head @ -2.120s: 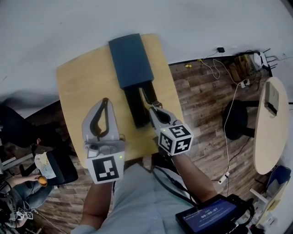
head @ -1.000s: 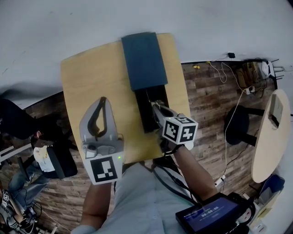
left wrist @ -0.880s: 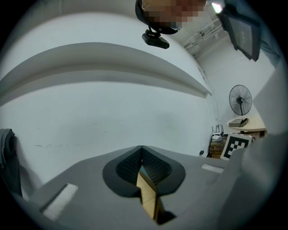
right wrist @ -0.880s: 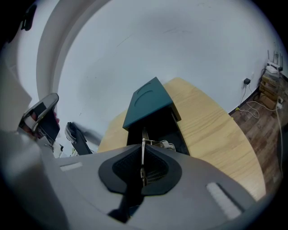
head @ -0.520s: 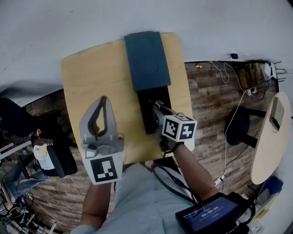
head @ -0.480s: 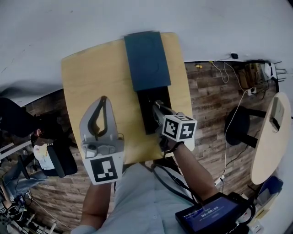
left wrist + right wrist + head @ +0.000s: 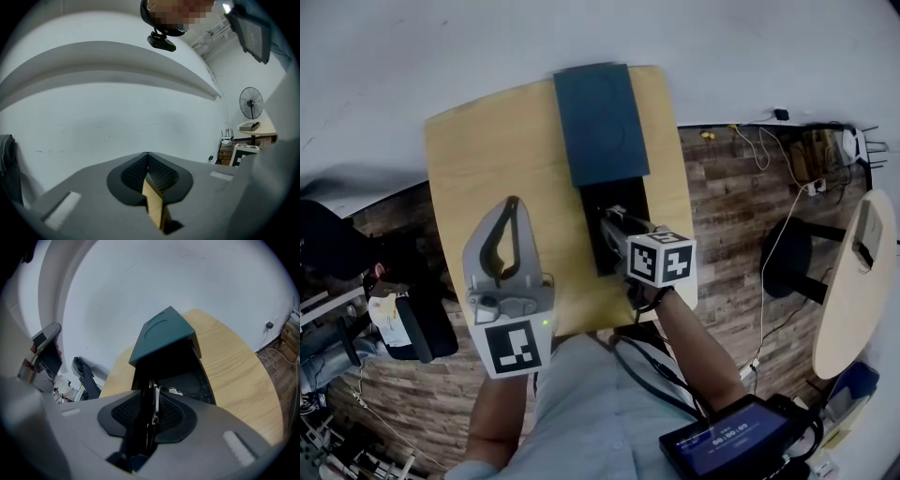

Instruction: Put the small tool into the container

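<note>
On the wooden table [image 7: 497, 150] lies a long container: its teal lid [image 7: 602, 122] is slid back and the black tray [image 7: 598, 246] is exposed. My right gripper [image 7: 614, 217] hovers over the tray's open end. Its jaws are opening, and a thin metal tool [image 7: 153, 401] still stands between the pads, leaning on the right one, with a dark gap beside it. The lid [image 7: 161, 336] and the tray floor [image 7: 187, 380] lie just ahead of the right gripper [image 7: 150, 385]. My left gripper [image 7: 512, 204] hangs over the table's near left, shut and empty, its tips [image 7: 147, 154] meeting.
A round white table [image 7: 853, 272] and a black stool [image 7: 787, 248] stand on the wood floor to the right, with cables near the wall. A black chair [image 7: 412, 328] is at the left. A dark device with a screen [image 7: 727, 441] sits at the lower right.
My right gripper has come forward over the open tray and its jaws have parted slightly around the tool. The left gripper has stayed in place.
</note>
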